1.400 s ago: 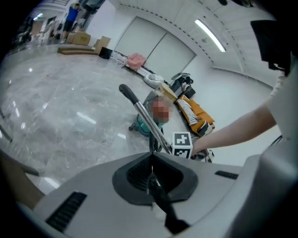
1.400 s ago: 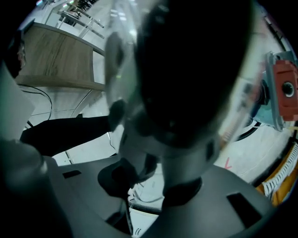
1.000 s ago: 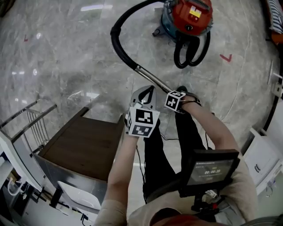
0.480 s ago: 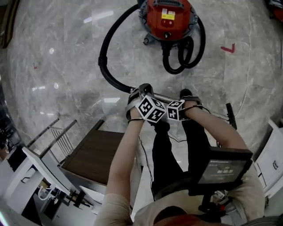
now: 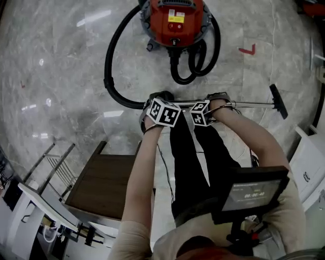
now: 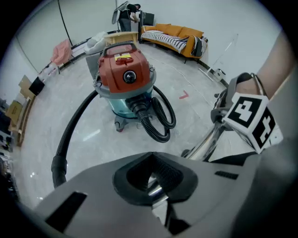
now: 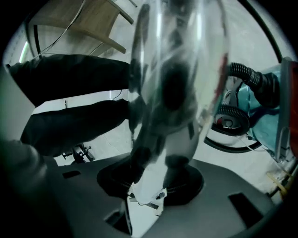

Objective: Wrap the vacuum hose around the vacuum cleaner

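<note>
Joining vacuum cleaner (image 5: 175, 20) to wand (image 5: 244, 105), hose (image 5: 107, 66) loops.

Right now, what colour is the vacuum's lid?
Red; the vacuum cleaner lid shows best in the left gripper view.

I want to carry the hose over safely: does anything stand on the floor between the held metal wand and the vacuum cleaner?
Nothing visible does. Between the metal wand and the vacuum cleaner there is only bare floor and loops of the hose at the cleaner's front. The wooden cabinet stands behind the wand.
</note>
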The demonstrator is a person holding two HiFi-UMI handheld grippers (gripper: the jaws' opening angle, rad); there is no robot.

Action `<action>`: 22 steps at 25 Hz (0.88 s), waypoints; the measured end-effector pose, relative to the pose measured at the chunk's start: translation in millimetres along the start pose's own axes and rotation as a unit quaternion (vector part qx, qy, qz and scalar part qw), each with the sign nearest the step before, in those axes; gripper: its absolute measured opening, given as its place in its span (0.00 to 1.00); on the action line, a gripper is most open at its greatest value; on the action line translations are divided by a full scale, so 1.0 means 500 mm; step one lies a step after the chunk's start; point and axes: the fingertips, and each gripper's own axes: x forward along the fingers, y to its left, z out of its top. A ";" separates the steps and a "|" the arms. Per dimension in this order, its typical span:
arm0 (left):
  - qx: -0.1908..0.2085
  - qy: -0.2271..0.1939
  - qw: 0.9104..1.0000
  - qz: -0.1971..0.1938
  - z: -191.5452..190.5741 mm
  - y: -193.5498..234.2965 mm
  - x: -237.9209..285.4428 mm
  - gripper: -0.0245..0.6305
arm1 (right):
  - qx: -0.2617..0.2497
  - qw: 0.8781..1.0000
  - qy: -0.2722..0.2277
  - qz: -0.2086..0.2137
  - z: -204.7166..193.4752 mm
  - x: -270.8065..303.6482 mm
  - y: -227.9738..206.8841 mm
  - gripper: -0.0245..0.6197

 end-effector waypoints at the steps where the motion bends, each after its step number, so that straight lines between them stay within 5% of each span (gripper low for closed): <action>1: -0.012 -0.005 1.000 -0.010 -0.001 0.001 0.012 0.05 | -0.002 1.000 0.007 -0.004 -0.010 -0.001 -0.012 0.25; 13: -0.149 -0.066 0.979 -0.125 -0.003 -0.014 0.095 0.05 | -0.029 0.992 0.119 0.024 -0.132 -0.074 -0.056 0.25; 19: -0.235 -0.078 0.958 -0.147 0.003 0.012 0.131 0.05 | -0.061 0.985 0.163 0.007 -0.155 -0.149 -0.140 0.26; 22: -0.241 -0.079 0.956 -0.149 0.017 0.000 0.152 0.05 | -0.069 0.983 0.170 0.003 -0.179 -0.152 -0.165 0.26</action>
